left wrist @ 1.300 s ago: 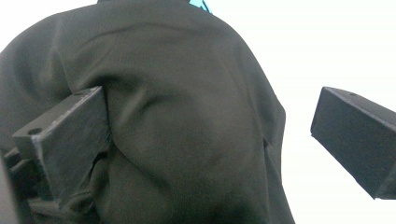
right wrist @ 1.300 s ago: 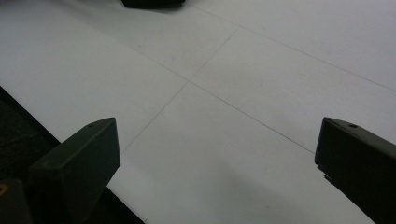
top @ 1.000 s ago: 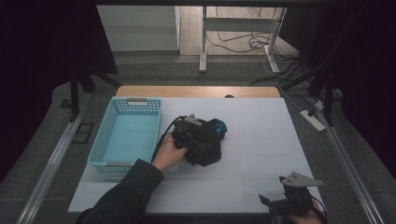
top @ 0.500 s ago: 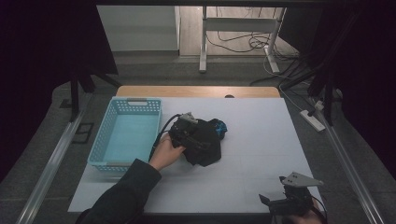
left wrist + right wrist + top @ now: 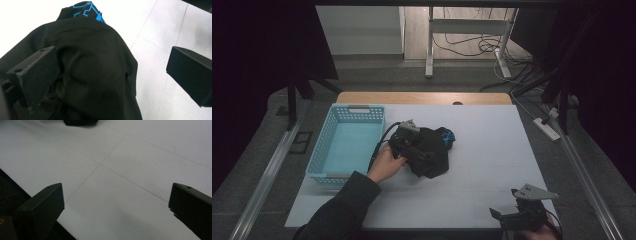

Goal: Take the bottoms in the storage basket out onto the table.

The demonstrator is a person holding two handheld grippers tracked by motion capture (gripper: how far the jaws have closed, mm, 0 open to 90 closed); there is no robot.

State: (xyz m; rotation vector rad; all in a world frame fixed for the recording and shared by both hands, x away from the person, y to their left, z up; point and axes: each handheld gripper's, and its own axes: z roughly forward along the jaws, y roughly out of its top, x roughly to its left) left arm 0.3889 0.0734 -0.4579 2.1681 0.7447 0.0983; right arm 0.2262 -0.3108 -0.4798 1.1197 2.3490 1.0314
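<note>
A crumpled black garment (image 5: 435, 156) with a blue print (image 5: 446, 135) lies in the middle of the white table. My left gripper (image 5: 418, 149), held in a hand, rests over the garment's left side. In the left gripper view its jaws stand wide apart, open (image 5: 113, 60), with the black garment (image 5: 95, 75) bulging between them and the blue print (image 5: 88, 10) at the far end. My right gripper (image 5: 500, 218) sits low at the table's front right corner. It is open (image 5: 116, 192) over bare table, with nothing between its fingers.
A light blue plastic basket (image 5: 318, 159) stands left of the garment, close beside the left hand. The table's front edge (image 5: 37, 195) runs just under the right gripper. Cables and a power strip (image 5: 547, 129) lie on the floor to the right.
The left hand and its gripper have shifted slightly to the left over the garment. The right gripper has stayed in place.
</note>
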